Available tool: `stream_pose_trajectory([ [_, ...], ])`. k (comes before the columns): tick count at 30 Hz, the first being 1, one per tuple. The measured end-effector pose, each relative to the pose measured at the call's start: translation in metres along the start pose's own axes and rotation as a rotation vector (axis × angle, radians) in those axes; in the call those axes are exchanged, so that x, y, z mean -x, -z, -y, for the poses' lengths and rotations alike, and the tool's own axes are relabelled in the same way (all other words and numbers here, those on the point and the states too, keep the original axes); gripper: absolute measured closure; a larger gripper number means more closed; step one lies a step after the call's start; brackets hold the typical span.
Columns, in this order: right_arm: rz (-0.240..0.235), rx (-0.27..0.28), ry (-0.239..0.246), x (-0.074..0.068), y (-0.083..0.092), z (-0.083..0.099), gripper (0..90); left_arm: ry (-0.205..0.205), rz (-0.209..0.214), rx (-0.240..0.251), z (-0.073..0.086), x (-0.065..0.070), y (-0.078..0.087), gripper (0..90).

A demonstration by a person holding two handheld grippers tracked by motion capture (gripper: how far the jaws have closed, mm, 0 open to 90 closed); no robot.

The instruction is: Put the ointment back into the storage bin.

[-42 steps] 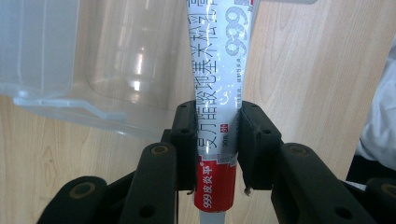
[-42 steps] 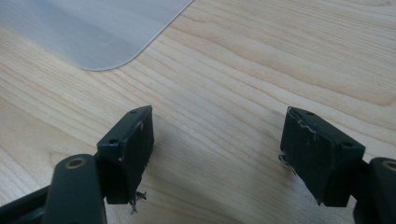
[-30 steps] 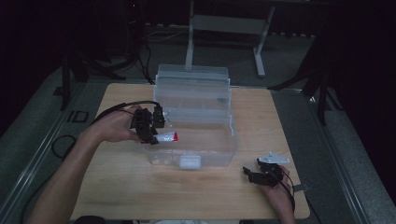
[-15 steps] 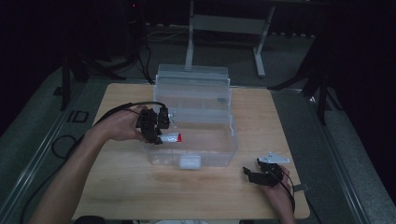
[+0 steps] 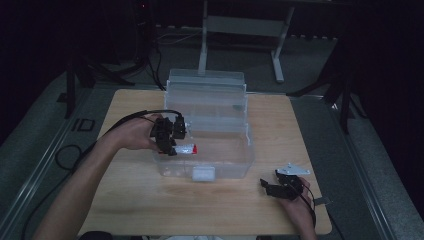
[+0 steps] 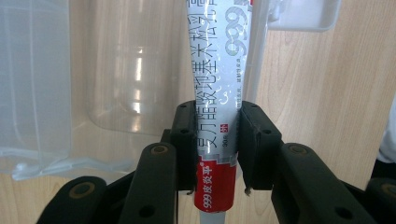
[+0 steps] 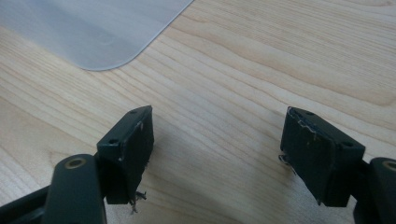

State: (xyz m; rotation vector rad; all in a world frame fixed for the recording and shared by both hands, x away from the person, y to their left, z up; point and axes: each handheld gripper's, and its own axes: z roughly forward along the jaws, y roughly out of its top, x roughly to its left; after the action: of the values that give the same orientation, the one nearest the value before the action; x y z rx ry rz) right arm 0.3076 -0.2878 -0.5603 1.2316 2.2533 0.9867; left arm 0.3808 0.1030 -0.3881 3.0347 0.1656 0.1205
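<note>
Overhead faces forward; claw cameras hug table [image 5: 150, 210].

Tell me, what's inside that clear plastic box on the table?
The clear box looks empty so far. The left gripper holds a red-and-white tube over its left edge. A white latch hides part of the front.

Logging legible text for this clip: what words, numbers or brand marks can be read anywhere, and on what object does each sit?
"999" large grey print, upper part of the white and red ointment tube held by the left gripper.
"999皮炎平" white on the tube's red band.
"30" small, just above the red band.
Long line of large Chinese characters along the tube: only partly legible, not transcribed.
High view and right gripper view: nothing readable.
</note>
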Motion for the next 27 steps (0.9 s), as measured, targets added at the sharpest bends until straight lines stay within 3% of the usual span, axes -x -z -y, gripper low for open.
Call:
stream_pose_trajectory([
  [27, -0.001, 0.000, 0.002, 0.000, 0.000, 0.000, 25.3, -0.010, 0.026, -0.022, -0.011, -0.008, -0.018, 69.9],
])
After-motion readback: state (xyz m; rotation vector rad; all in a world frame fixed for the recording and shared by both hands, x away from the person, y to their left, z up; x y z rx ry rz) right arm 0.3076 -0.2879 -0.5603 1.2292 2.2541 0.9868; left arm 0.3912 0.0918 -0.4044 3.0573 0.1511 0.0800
